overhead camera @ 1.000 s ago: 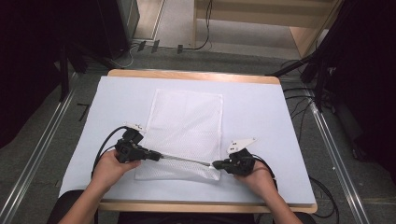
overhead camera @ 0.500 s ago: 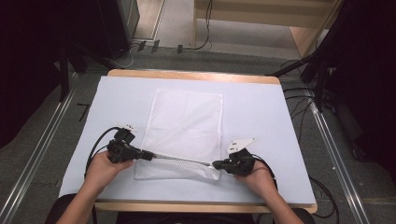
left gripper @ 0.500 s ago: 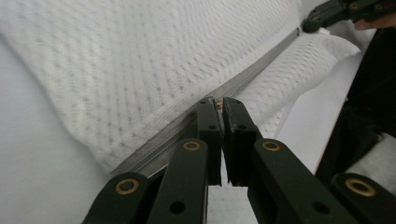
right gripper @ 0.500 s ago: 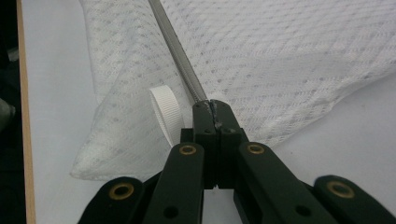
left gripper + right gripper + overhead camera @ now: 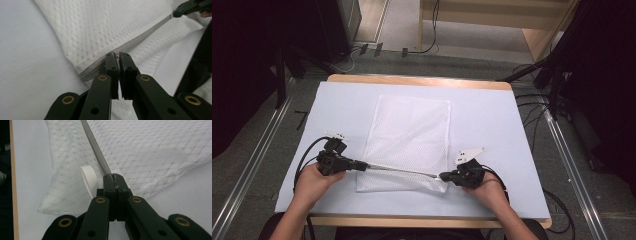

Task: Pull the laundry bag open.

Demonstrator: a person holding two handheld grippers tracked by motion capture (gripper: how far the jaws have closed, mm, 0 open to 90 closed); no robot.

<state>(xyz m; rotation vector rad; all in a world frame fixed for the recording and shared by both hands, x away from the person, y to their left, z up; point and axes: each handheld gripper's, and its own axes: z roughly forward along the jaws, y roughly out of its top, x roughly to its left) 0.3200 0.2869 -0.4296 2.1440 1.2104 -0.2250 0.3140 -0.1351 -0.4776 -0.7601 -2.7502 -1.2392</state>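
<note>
A wooden-edged bench under a pale blue cover stood on a grey floor between dark curtains, with cables trailing around it. On it lay a white mesh laundry bag, its zipper running across the near end. The left claw was pinched shut on the small brass zipper pull at the bag's left edge, while the right claw was clamped on the zipper's other end, beside a white ribbon loop. The likely trouble: the tiny pull could slip from the left claw's tips, or the thin mesh could bunch and jam the slider if the right claw let the line go slack. Nothing else stood on the bench to obstruct either hand.
</note>
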